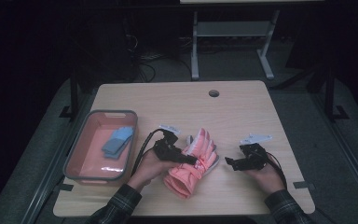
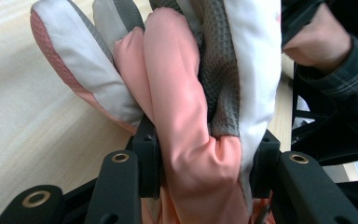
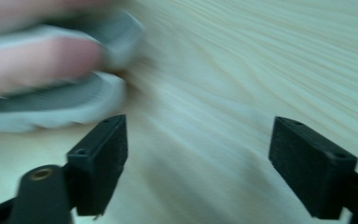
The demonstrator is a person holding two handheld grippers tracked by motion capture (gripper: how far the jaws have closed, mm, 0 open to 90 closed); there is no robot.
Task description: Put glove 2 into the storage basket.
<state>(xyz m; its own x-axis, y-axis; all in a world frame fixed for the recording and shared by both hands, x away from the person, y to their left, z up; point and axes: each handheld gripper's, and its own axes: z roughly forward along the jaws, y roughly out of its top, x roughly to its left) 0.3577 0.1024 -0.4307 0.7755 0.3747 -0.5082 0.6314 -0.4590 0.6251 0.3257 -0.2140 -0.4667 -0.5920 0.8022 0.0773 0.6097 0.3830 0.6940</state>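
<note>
Left gripper (image 1: 186, 157): jaws clamped across the bunched middle of the pink and white glove (image 1: 192, 163). In the left gripper view the two black pads sit on either flank of the glove (image 2: 200, 116), fabric pinched and bulging between them, so this reads as a firm hold.

Right gripper (image 1: 230, 162): jaws spread wide, nothing between them. Its own view shows bare wood grain of the table (image 3: 242, 60) between the pads, with the glove's fingers (image 3: 51, 74) blurred at upper left, outside the gap.

Glove position: on the table just left of centre, near the person's edge. Long axis runs diagonally in the high view, cuff low and toward the person, fingertips up and away toward the right. The fingertip end points roughly at the right gripper, which stands a short way off to the glove's right and is not touching it.

Key relation: the glove lies directly to the left of the right gripper's open jaws, about level with them, its free end the nearer part. The left hand already has it; the right is near but has to travel leftward to meet it.

Beyond the left hand stands a pink tray (image 1: 74, 161) with a grey rim, blue cloth (image 1: 117, 141) lying inside. It sits well apart from the glove, on the side away from the right gripper.

Judgement: whichever way the glove goes, the left gripper carries the load.
</note>
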